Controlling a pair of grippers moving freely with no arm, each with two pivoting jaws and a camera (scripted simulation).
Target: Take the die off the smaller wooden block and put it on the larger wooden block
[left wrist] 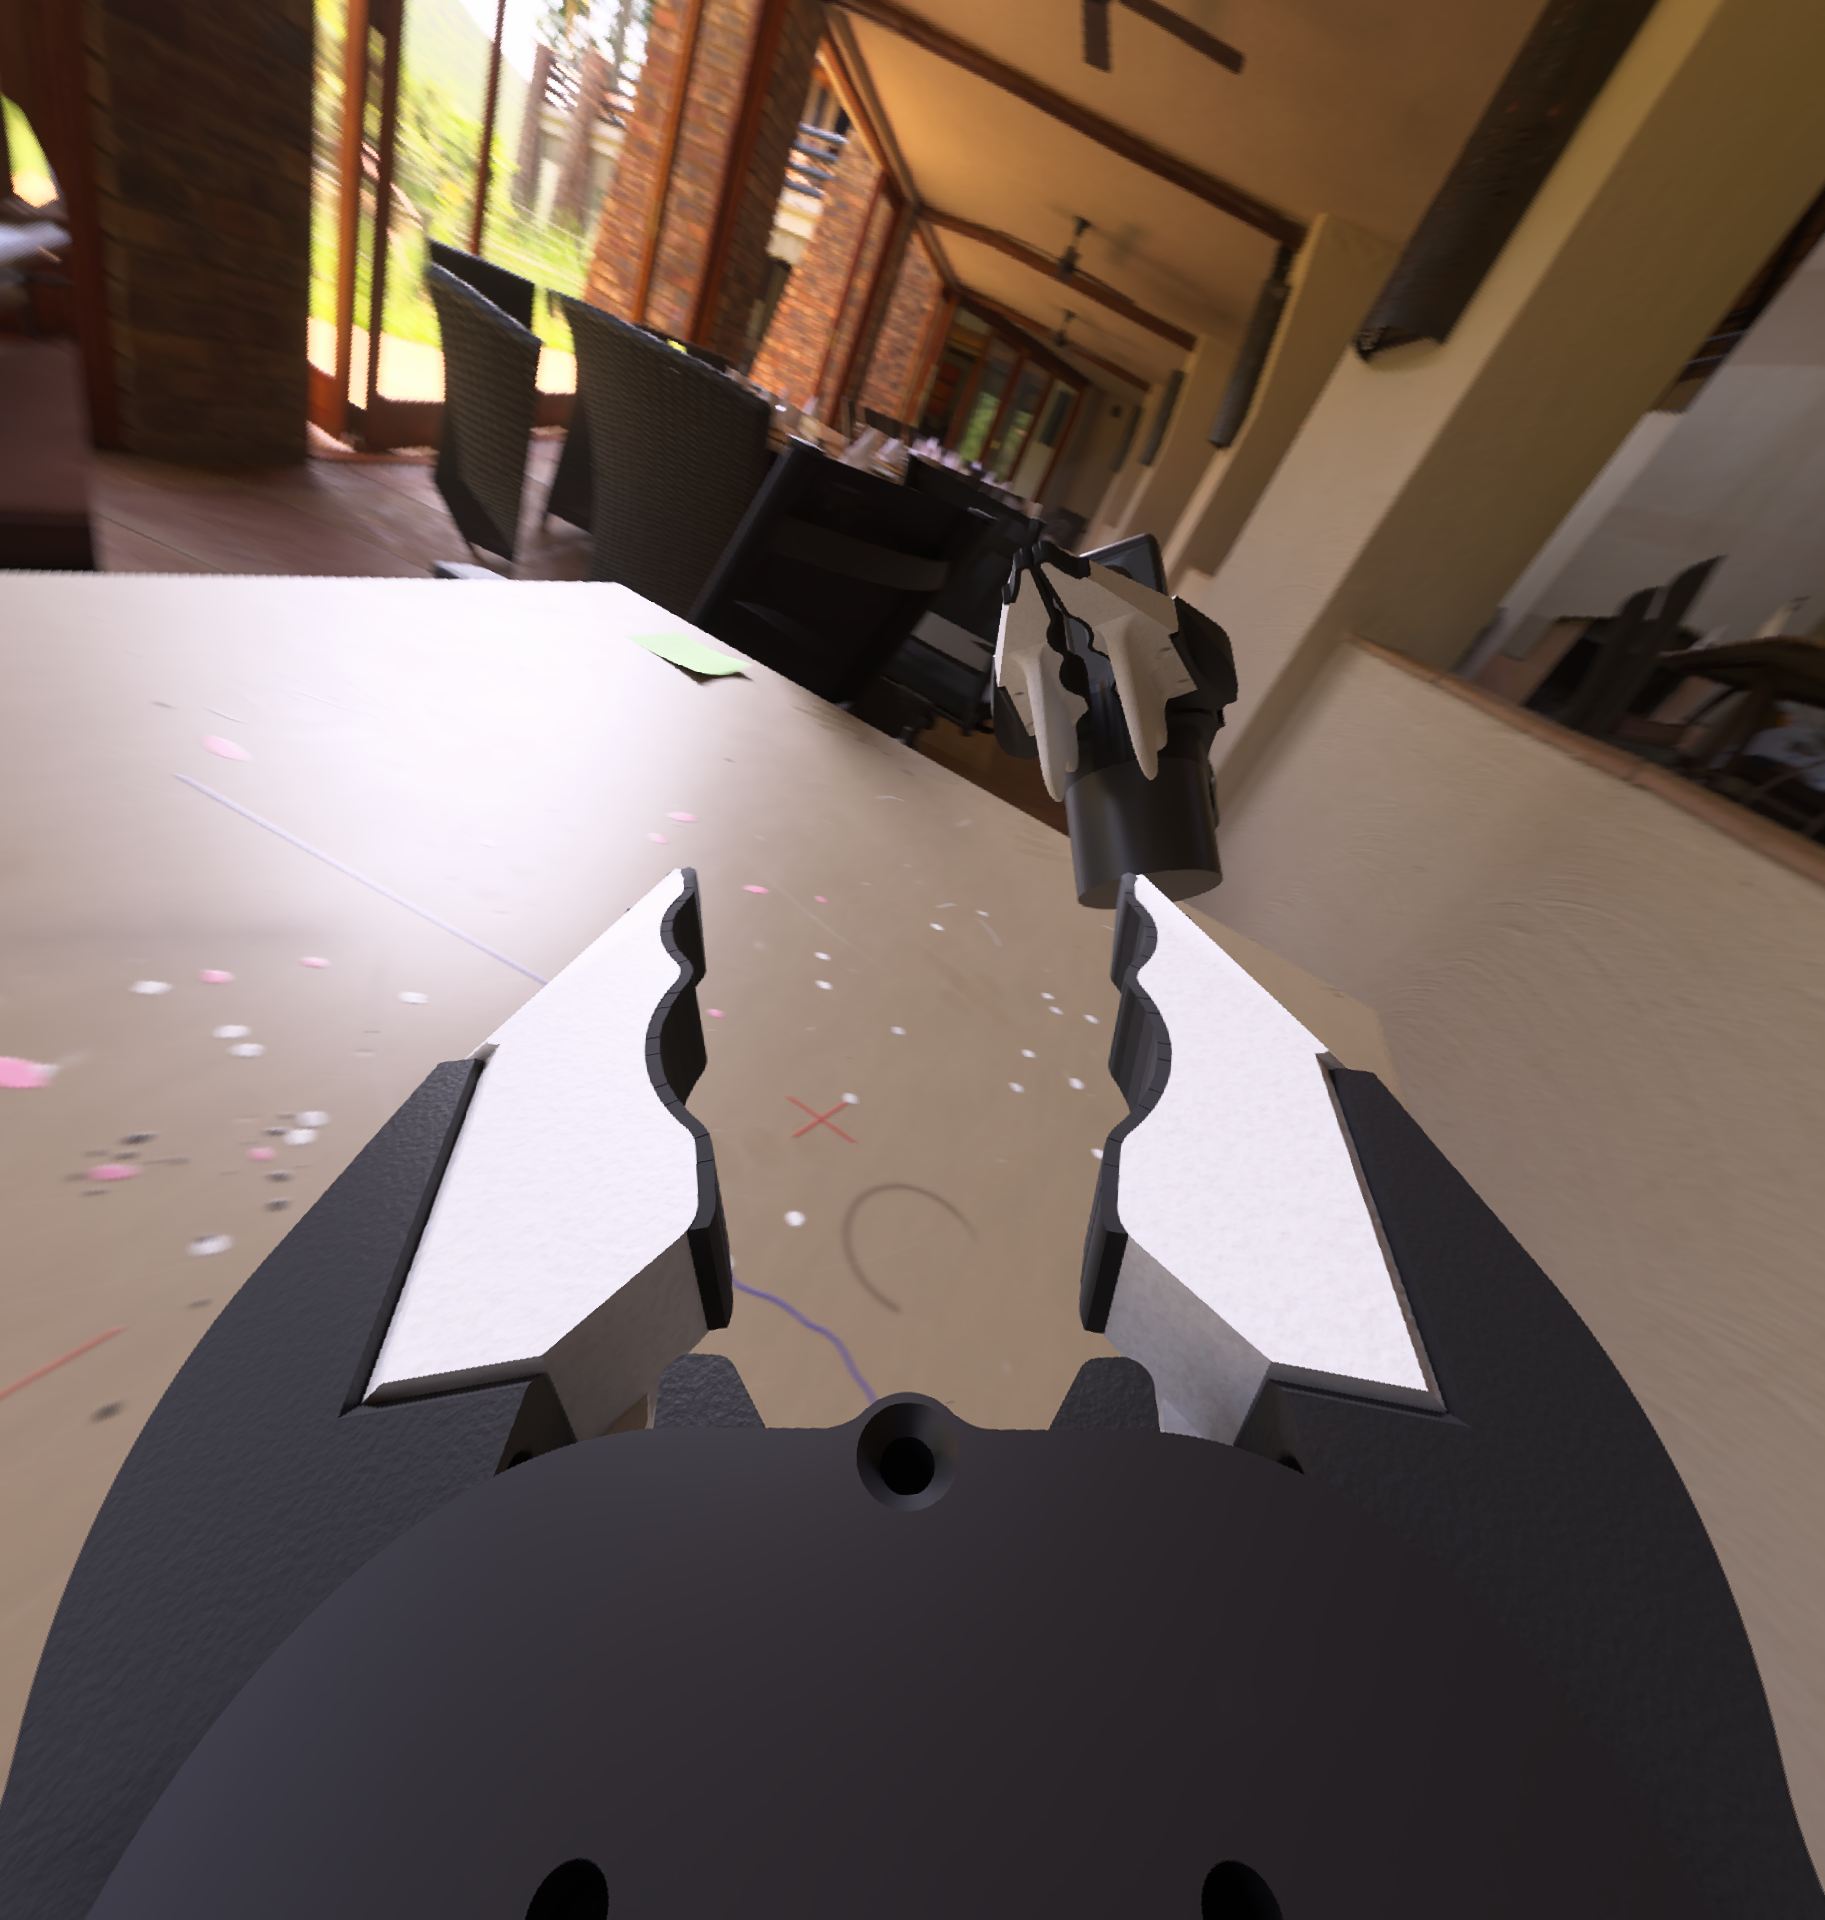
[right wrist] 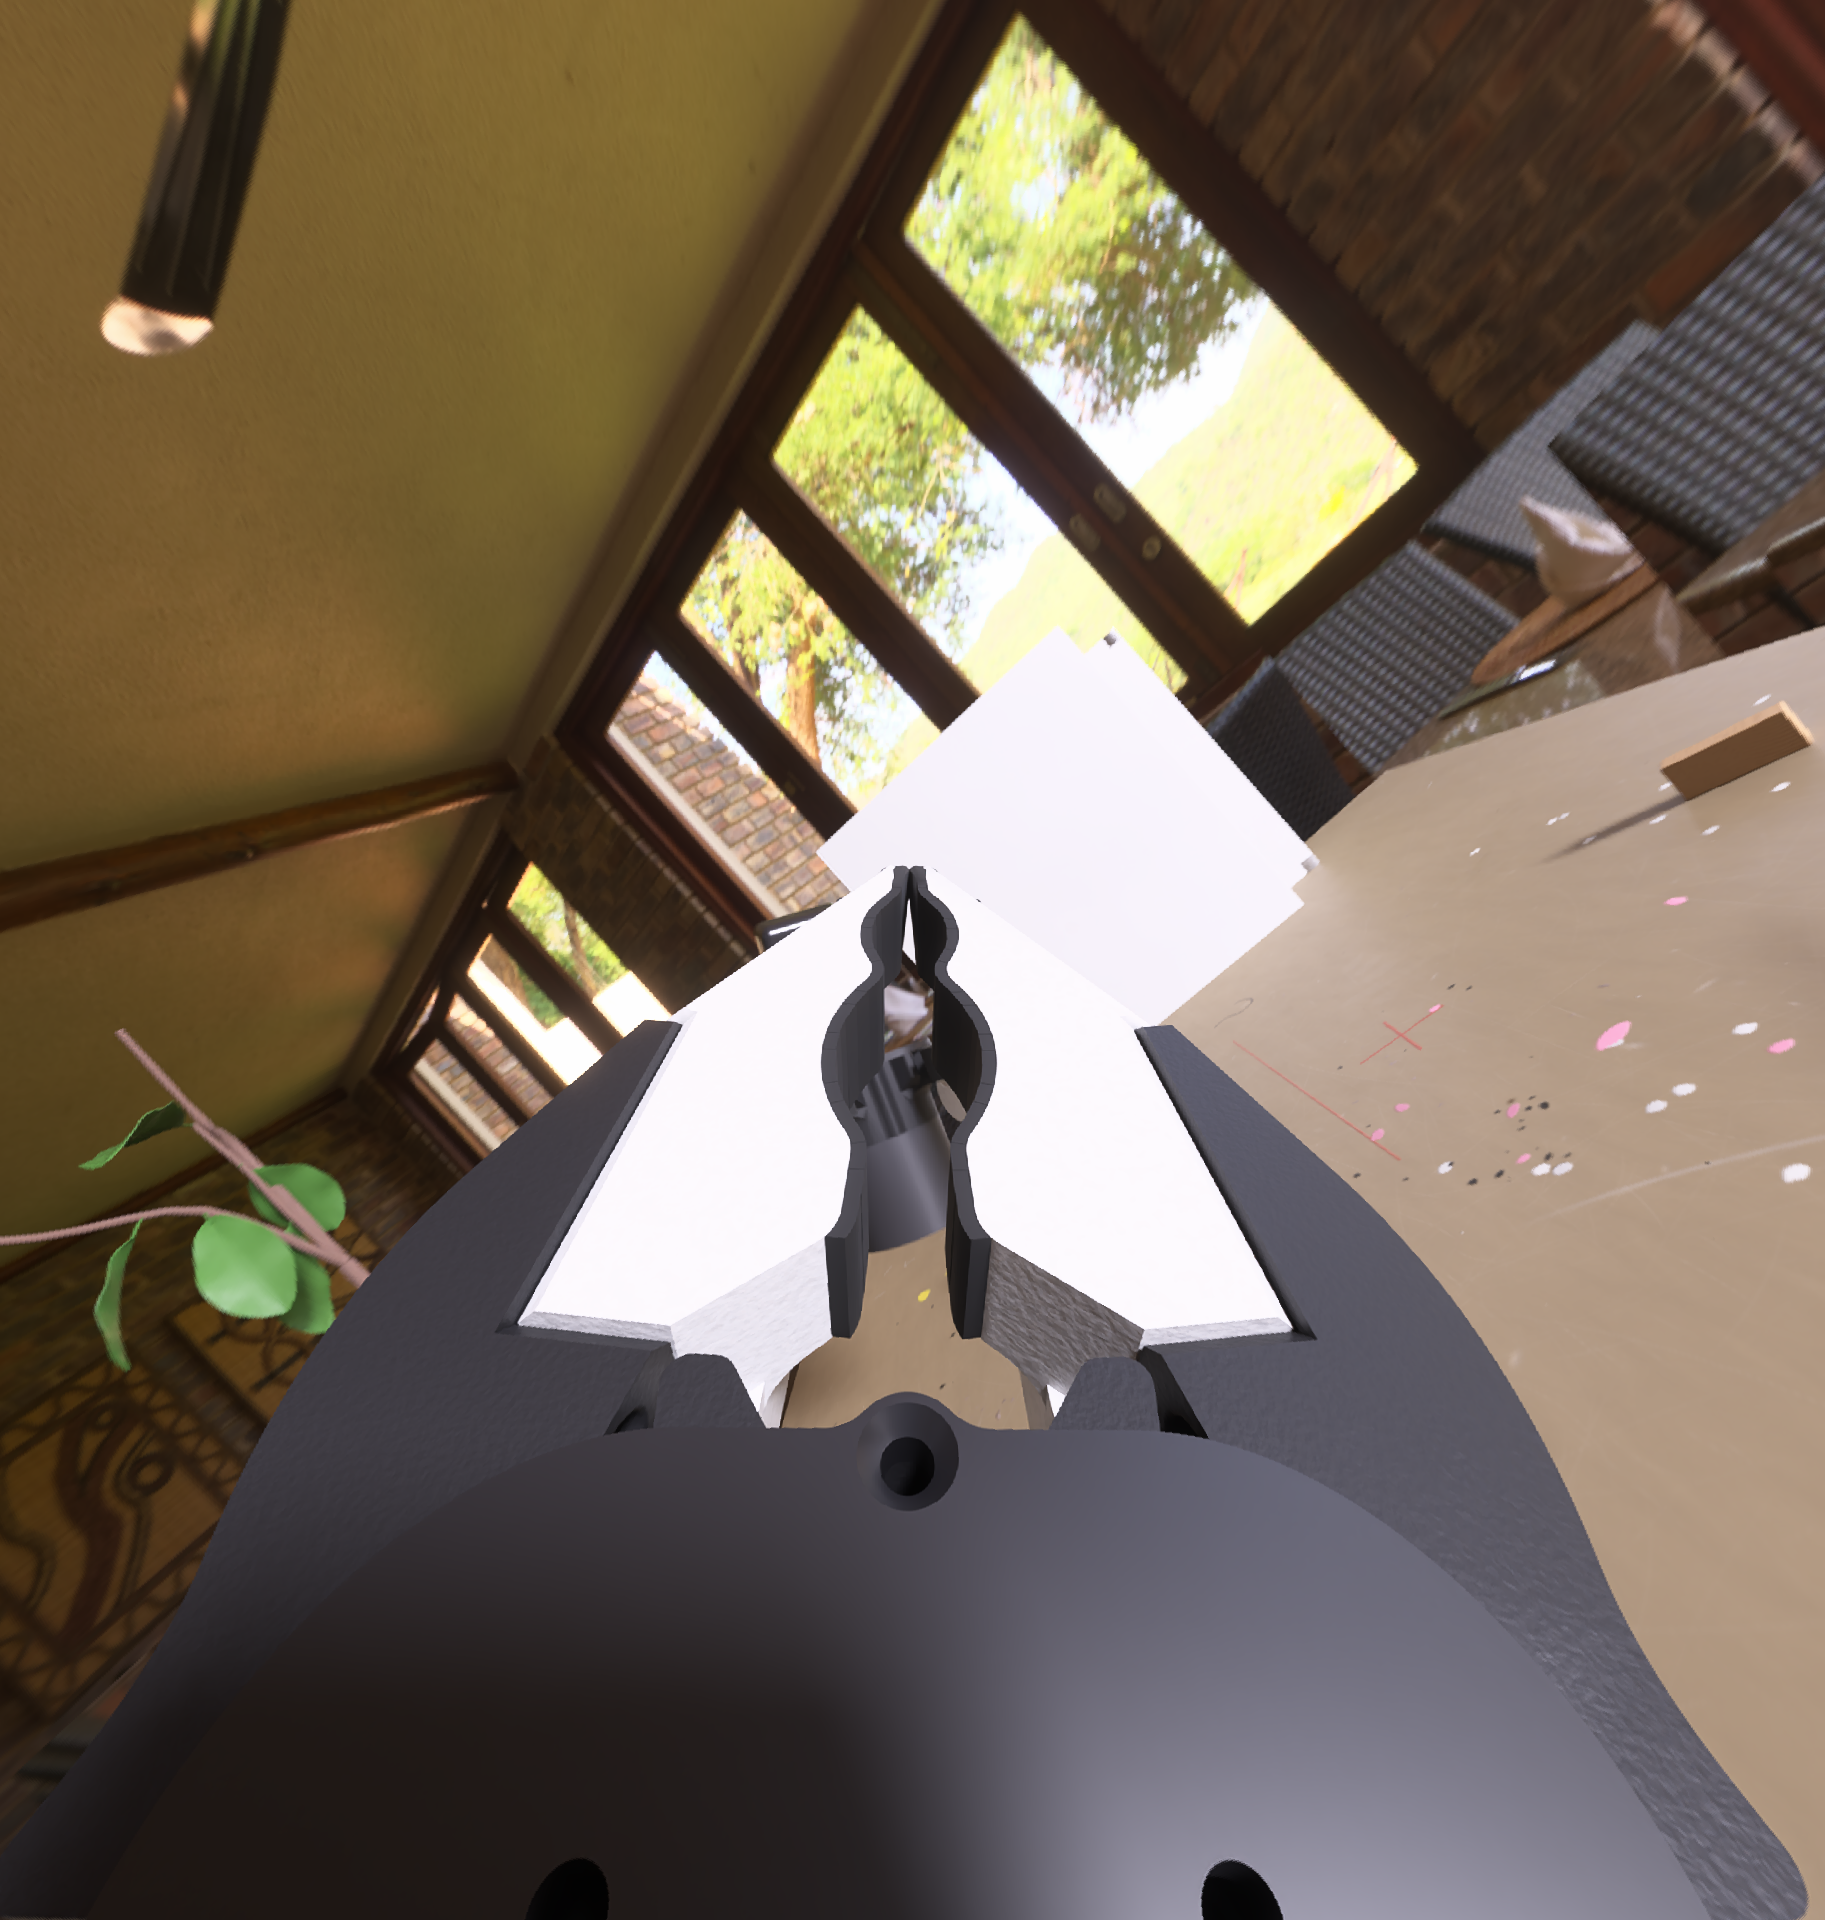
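Observation:
My left gripper (left wrist: 908, 883) is open and empty, low over the tan table (left wrist: 368, 779). A red cross mark (left wrist: 823, 1120) lies on the table between its fingers. My right gripper (right wrist: 906, 873) is shut with nothing between the pads, tilted up at the table's edge. It also shows in the left wrist view (left wrist: 1100, 774), far right past the table edge. One flat wooden block (right wrist: 1737, 750) lies far off on the table (right wrist: 1614, 1351), with nothing on it. I cannot tell which block it is. No die and no second block are in view.
A green slip (left wrist: 690, 655) lies near the far table edge. White flat panels (right wrist: 1074, 821) stand just beyond my right fingertips. Paint spots and pen lines mark the table. Dark wicker chairs (left wrist: 669, 457) stand behind it. A leafy twig (right wrist: 243, 1236) hangs at left.

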